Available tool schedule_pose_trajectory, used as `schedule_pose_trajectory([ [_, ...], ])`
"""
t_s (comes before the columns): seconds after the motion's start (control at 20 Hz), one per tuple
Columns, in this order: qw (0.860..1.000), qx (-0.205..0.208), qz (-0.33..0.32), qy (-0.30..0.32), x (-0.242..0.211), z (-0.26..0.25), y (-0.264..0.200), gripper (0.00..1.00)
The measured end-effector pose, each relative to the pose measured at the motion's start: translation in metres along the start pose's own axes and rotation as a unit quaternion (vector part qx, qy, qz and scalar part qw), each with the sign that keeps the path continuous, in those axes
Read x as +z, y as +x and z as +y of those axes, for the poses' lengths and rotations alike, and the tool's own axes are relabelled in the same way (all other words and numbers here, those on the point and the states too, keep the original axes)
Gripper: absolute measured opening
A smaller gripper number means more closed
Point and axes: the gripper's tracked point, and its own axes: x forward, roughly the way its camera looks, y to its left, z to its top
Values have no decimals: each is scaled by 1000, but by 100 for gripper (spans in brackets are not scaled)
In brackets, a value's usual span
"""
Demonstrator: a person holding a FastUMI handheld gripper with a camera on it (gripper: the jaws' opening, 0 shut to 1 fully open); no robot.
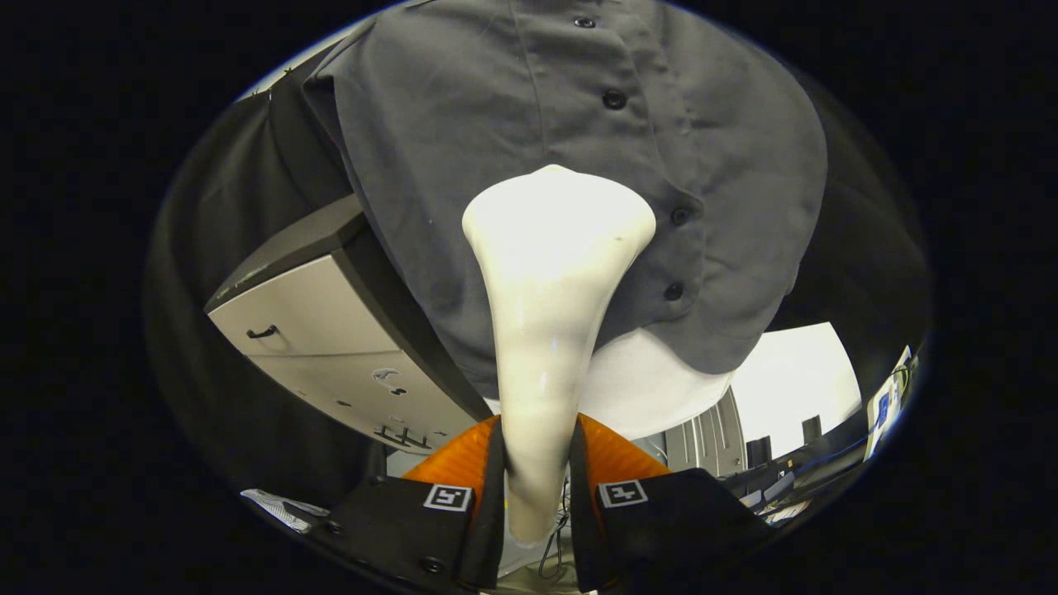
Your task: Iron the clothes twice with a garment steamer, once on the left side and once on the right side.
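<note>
Between the two fingers (pixel 488 483) the gripper (pixel 536 487) is pinching the steamer (pixel 550 314) by its narrow white handle, both dark pads pressing on it from either side. Held this low, the grip is leaving the wide head free to point forward at the shirt (pixel 496 124), which is hanging just beyond it. The head is sitting over the lower part of the grey fabric, just beside the button placket (pixel 674 216) and toward the side opposite the buttons' run; whether it is actually touching the cloth cannot be told. The shirt is hanging open-faced toward the steamer, its hem above a white form (pixel 653 388), so the cloth is staying flat enough for a pass. A grey cabinet (pixel 322 347) is standing beside the shirt, apart from the steamer. Judging by the head's position low on one panel, one side's pass looks to be underway, and the panel across the buttons would be needing its own pass.
</note>
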Motion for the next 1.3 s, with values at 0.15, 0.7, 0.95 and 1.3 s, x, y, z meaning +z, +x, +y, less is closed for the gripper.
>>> schedule_pose_trajectory([
  [0.15, 1000, -8, -28, -5, 27, -4, -22, 42],
  [0.7, 990, -24, -133, -35, 146, -7, -90, 42],
  [0.95, 983, -30, -175, -38, 197, -19, -120, 42],
  [1.3, 973, -49, -221, -47, 256, -50, -150, 42],
])
